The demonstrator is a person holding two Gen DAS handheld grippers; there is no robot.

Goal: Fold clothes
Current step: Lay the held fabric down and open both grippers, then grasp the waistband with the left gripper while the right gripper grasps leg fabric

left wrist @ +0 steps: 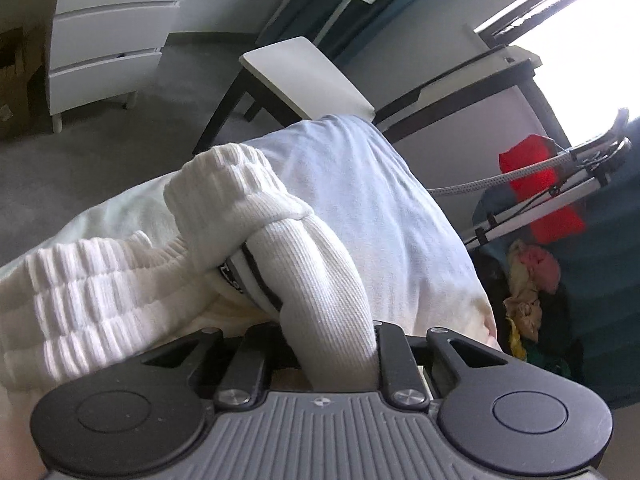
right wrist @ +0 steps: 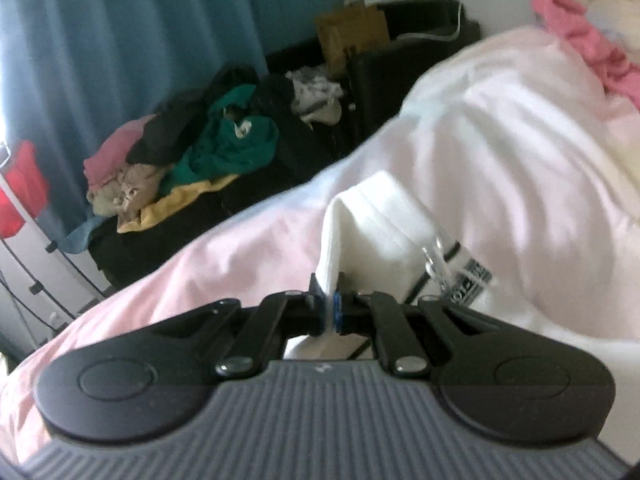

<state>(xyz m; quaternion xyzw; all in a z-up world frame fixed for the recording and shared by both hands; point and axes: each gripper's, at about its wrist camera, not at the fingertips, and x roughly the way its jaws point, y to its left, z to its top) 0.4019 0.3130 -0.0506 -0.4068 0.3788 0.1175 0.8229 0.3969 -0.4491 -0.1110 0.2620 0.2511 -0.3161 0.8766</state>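
A white ribbed sock with a black-and-grey band lies bunched on the pale bed sheet. My left gripper has the sock's knit wadded between its jaws, which stand fairly wide around the thick fabric. In the right wrist view my right gripper is shut on a thin edge of the white sock; its black-striped band with a printed label lies just to the right on the sheet. A clear plastic tag hangs near the band.
A pile of mixed clothes lies on a dark couch by blue curtains. A pink garment lies at the bed's far right. A white chair, a white dresser and a red item stand beyond the bed.
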